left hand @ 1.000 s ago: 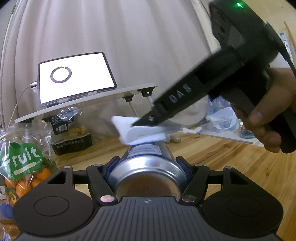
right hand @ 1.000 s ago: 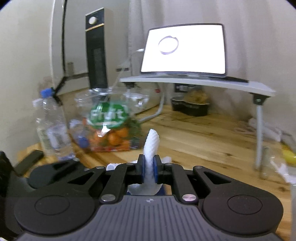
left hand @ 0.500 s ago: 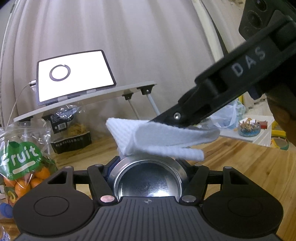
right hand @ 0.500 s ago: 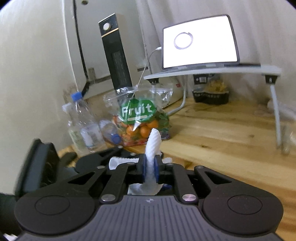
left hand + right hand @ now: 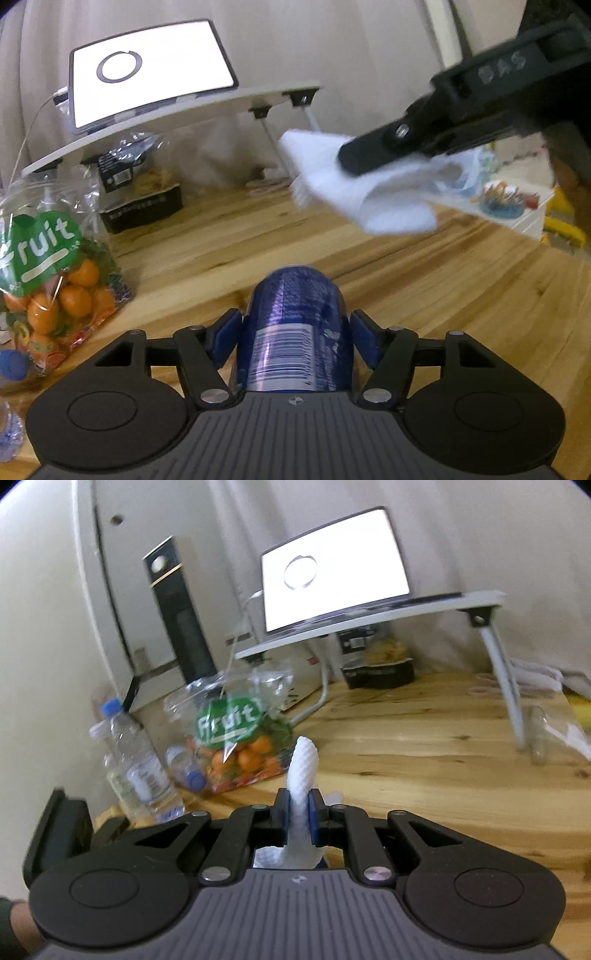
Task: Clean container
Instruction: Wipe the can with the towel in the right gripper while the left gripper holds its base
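The blue can (image 5: pixel 295 325) sits clamped between the blue pads (image 5: pixel 223 341) of the left gripper (image 5: pixel 295 332), one pad pressed to each side of it. It lies along the gripper's line with its barcode label facing up and its rounded far end pointing away from the camera, held above the wooden tabletop (image 5: pixel 424 288). Up and to the right of the can, clear of it, the right gripper (image 5: pixel 351 162) reaches in from the upper right corner of the left wrist view with a folded white cloth (image 5: pixel 369 192) hanging from its tip; the cloth is blurred. In the right wrist view the same gripper (image 5: pixel 299 814) has its jaws pressed nearly together on the cloth (image 5: pixel 301 775), a narrow fold of which stands up between the blue pads while the rest bunches below them. At the lower left edge of that view part of a sleeve (image 5: pixel 14 930) shows beside the black body of the other gripper. Further out on the tabletop, to the left, lies a clear bag of oranges (image 5: pixel 55 291) with a green label reading "Fruit", and beside it stand plastic water bottles (image 5: pixel 136 764) with blue caps. Behind these a small white laptop stand (image 5: pixel 177 114) on metal legs carries a laptop (image 5: pixel 147 70) with a bright white screen showing a dark ring. A black box (image 5: pixel 142 210) sits under the stand, and a pale curtain (image 5: pixel 314 37) hangs behind.
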The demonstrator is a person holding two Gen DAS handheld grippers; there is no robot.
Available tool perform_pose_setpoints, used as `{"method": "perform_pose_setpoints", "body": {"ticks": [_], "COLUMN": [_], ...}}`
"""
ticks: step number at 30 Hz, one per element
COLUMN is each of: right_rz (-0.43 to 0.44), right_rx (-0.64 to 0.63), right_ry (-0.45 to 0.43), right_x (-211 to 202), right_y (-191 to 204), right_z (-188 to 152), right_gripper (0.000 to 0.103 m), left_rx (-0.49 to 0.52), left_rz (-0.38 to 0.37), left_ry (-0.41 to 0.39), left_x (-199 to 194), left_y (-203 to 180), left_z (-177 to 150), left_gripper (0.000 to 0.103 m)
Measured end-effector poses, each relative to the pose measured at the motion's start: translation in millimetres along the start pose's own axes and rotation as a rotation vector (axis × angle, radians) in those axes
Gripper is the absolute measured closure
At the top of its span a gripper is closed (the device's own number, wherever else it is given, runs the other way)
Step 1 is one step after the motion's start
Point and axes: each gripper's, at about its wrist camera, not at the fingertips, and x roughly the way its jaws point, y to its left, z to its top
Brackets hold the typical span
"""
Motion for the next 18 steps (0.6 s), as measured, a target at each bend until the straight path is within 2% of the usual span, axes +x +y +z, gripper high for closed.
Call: {"method": "perform_pose_setpoints", "body": {"ticks": [6, 10, 15, 18], "right_rz": [-0.010, -0.005, 0.084, 0.114], "right_rx": [0.035, 0.045, 0.014, -0.057], "right_ry": [-0.014, -0.016, -0.012, 0.015], "right_x": [-7, -10, -12, -8], "right_y": [-11, -13, -1, 16], "right_z": [-5, -7, -4, -2], "right_gripper": [0.088, 0.088, 0.088, 0.088], "left_rx": [-0.067, -0.037, -0.010, 0.007], "left_rz": [-0.042, -0.036, -0.013, -0.012], "left_ry": [0.050, -0.059, -0.182, -0.207], "left_x": [7, -7, -17, -12], "left_y": [9, 3, -9, -17], "left_z": [-3, -6, -5, -1], "left_gripper": [0.036, 0.037, 0.037, 0.037]}}
